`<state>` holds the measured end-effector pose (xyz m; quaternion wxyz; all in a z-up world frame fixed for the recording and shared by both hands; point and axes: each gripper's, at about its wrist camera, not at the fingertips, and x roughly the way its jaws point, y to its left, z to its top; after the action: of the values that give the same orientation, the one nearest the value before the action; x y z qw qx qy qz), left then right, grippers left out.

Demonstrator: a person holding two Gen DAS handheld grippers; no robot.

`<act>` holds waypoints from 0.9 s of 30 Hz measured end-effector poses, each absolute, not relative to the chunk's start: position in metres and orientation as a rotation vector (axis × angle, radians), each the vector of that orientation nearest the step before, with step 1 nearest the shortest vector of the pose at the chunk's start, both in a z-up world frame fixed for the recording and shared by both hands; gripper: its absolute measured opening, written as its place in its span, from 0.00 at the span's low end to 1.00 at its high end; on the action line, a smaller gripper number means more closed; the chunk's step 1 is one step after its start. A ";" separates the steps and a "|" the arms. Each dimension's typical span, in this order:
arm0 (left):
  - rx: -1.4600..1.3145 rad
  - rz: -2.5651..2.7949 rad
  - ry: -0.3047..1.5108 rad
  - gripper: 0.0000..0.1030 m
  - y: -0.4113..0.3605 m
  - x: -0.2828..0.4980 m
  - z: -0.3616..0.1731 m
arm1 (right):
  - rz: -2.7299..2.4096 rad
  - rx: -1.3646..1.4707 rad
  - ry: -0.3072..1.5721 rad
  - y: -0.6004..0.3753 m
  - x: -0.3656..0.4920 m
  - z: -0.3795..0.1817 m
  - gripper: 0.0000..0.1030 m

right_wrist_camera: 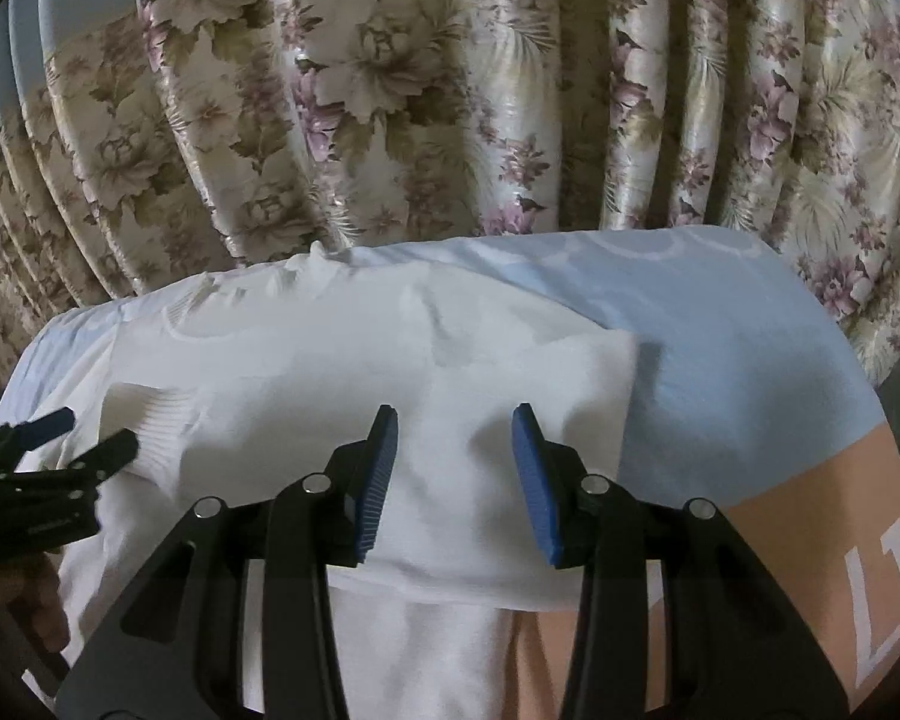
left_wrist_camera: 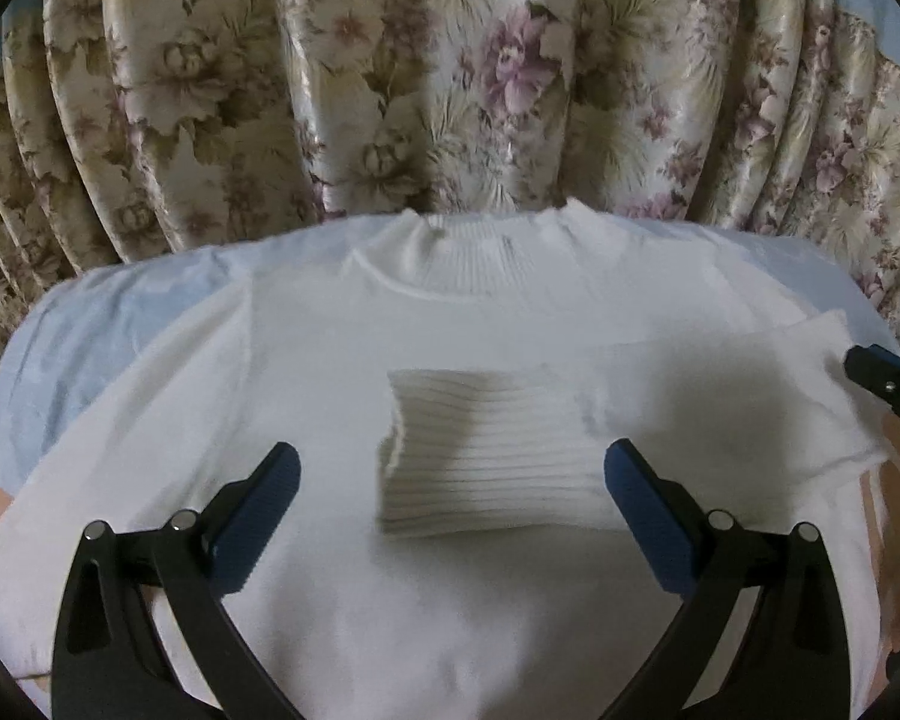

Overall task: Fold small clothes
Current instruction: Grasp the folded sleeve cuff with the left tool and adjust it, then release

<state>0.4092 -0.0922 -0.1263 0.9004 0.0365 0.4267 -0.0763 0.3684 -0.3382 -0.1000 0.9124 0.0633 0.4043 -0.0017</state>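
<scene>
Through the left wrist view I see the white knitted sweater with a ribbed high collar (left_wrist_camera: 426, 312) spread flat across the middle of the frame, its collar toward the top centre. One sleeve is folded inward across the chest, and its ribbed white cuff (left_wrist_camera: 486, 456) lies at the centre of the frame. My left gripper (left_wrist_camera: 450, 474) hangs over the garment with its blue-padded jaws spread wide on either side of that cuff, holding nothing. In the right wrist view, my right gripper (right_wrist_camera: 455, 450) sits in the lower centre with its jaws parted over the folded sleeve fabric; I cannot tell whether the pads touch the cloth, but nothing is pinched between them. The sweater rests on a pale blue and peach bed sheet (right_wrist_camera: 750, 360) that fills the right side of that frame. A floral patterned curtain in cream, olive and mauve (left_wrist_camera: 450, 60) hangs across the top of both views.
</scene>
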 end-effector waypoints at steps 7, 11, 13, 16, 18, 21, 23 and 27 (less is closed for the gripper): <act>0.036 -0.161 0.919 0.04 -0.094 0.412 -0.140 | 0.004 0.143 0.850 -0.340 0.369 -0.112 0.41; 0.047 -0.147 0.902 0.03 -0.085 0.412 -0.138 | 0.005 0.145 0.853 -0.337 0.369 -0.115 0.41; 0.073 -0.112 0.879 0.03 -0.079 0.410 -0.135 | 0.005 0.141 0.853 -0.335 0.369 -0.116 0.41; 0.097 -0.060 0.861 0.03 -0.066 0.412 -0.132 | 0.003 0.141 0.853 -0.334 0.370 -0.116 0.41; 0.108 -0.031 0.862 0.03 -0.056 0.415 -0.132 | 0.003 0.135 0.850 -0.333 0.370 -0.116 0.41; 0.114 0.021 0.864 0.02 -0.039 0.418 -0.131 | 0.008 0.130 0.854 -0.329 0.373 -0.116 0.41; 0.124 0.061 0.864 0.02 -0.029 0.419 -0.130 | 0.011 0.122 0.855 -0.325 0.375 -0.115 0.41; 0.128 0.134 0.877 0.03 -0.005 0.418 -0.131 | 0.017 0.109 0.868 -0.318 0.379 -0.118 0.41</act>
<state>0.4181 -0.0054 -0.1309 0.9013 0.0617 0.4239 0.0647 0.3792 -0.3181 -0.1183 0.9058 0.0527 0.4204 0.0081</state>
